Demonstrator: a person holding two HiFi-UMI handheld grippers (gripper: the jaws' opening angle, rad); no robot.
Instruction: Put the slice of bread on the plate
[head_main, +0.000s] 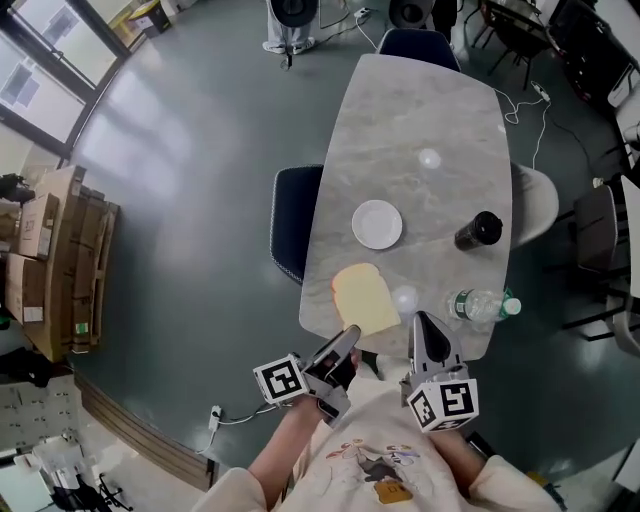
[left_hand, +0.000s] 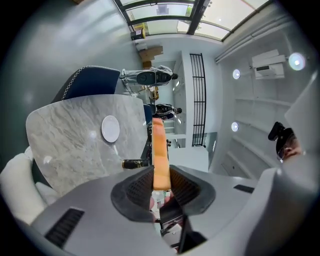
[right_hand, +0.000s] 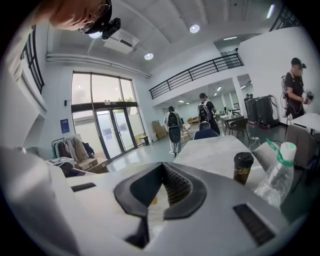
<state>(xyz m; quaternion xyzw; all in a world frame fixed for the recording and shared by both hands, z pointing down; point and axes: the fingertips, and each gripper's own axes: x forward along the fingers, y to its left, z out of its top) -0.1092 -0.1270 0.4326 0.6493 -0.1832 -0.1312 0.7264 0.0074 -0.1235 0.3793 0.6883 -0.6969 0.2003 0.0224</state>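
At the near end of the marble worktop (head_main: 400, 120), the slice of bread (head_main: 365, 300) is gripped by the left tongs (head_main: 345, 343), whose jaws are clamped on its near edge. The white plate (head_main: 377, 224) is seen farther along the worktop, apart from the bread. The right tongs (head_main: 422, 325) are held closed on nothing, near a water bottle (head_main: 482, 305) and a black cup (head_main: 478, 230).

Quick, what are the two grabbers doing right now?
The left gripper is closed on the slice of bread.
The right gripper is closed, holding nothing.
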